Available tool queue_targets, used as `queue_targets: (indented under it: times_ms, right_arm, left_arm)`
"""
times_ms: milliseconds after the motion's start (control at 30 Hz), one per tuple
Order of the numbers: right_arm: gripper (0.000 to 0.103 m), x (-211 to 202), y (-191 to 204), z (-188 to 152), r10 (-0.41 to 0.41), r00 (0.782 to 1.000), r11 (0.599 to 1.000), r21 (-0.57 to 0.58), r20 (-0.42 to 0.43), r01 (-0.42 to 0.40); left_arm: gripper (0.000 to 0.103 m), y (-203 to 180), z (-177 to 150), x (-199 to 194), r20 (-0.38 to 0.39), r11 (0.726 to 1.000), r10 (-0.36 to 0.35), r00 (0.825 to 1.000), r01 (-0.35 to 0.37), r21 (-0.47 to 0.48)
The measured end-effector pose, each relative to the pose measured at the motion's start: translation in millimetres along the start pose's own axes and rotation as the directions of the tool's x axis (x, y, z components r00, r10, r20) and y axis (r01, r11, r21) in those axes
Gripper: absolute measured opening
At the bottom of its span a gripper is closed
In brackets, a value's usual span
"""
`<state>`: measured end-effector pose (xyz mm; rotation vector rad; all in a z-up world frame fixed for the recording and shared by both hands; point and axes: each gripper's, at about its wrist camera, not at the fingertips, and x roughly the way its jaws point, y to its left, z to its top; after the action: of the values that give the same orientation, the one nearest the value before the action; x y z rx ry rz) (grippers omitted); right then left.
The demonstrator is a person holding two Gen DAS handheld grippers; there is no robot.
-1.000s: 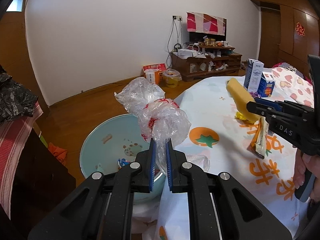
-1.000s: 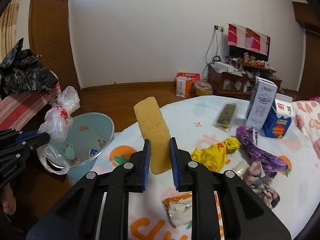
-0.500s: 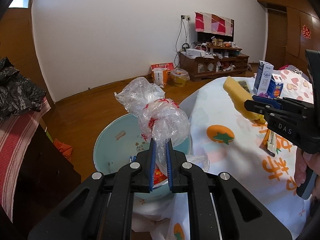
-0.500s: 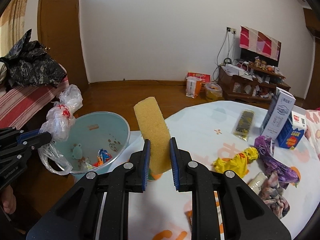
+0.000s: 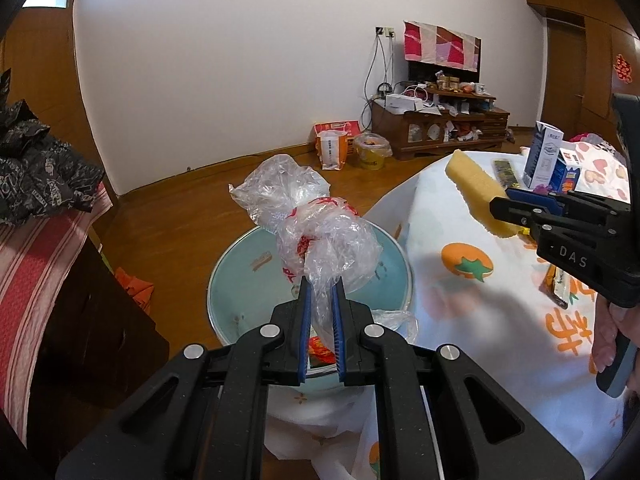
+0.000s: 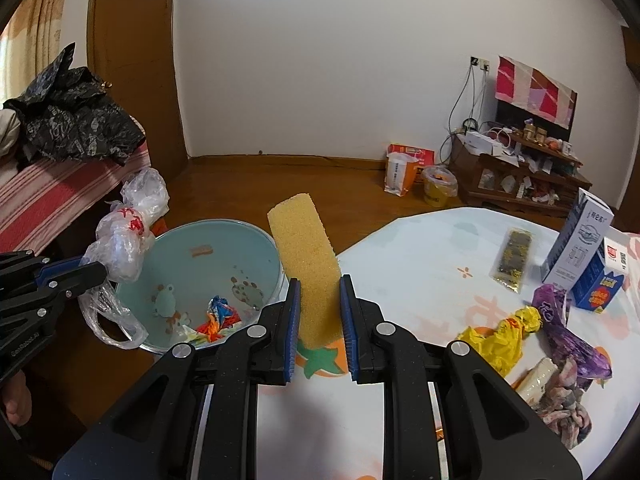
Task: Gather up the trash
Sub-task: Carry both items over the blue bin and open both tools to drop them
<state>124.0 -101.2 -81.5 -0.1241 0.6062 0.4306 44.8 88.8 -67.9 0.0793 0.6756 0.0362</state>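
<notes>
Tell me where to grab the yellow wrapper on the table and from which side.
Grip the yellow wrapper at its twisted neck near the top knot, coming from above. There it is narrowest, and the purple wrapper crowds its right side.

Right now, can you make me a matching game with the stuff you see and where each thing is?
Things:
1. yellow sponge
2. clear plastic bag
3. colourful wrapper
4. yellow wrapper

Places:
A. inside the blue bin
B. lying on the table
C. in the right gripper
D. in the left gripper

Pairs: 1-C, 2-D, 3-A, 4-B
</notes>
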Motion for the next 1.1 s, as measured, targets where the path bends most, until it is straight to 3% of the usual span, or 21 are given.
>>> queue_targets:
  times_ms: [1100]
  right_arm:
    - [0.02, 33, 43, 18, 0.065, 0.997, 0.994, -0.084, -0.028, -0.067]
  left_arm:
    - [0.01, 30, -6, 2, -0.029, 0.997, 0.054, 0.998, -0.055, -0.047]
